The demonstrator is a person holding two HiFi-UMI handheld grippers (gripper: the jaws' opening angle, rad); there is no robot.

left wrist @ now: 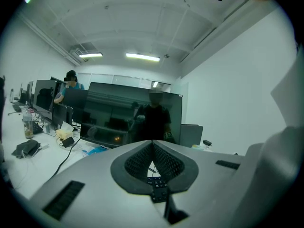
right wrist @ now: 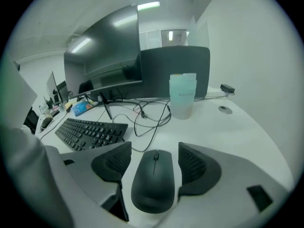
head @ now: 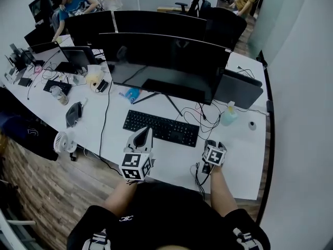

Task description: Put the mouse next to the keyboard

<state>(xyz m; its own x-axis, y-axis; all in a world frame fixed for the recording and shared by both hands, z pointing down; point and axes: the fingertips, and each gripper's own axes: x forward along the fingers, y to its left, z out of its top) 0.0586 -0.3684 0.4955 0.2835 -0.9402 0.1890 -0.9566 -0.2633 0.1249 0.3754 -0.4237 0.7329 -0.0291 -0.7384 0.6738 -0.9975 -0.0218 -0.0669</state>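
One mouse [right wrist: 154, 182], hidden in head view, lies inside right tool [right wrist: 155, 151], jaws spread; left tool [left wrist: 152, 145] clenched.

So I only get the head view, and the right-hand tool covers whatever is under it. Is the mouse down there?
Observer: Yes. The right gripper view shows the jaws of the right gripper standing apart, one on each side of the black mouse on the desk.
Operator: And the left tool, is it holding anything?
Observer: No. The jaws of the left gripper meet at their tips with nothing between them.
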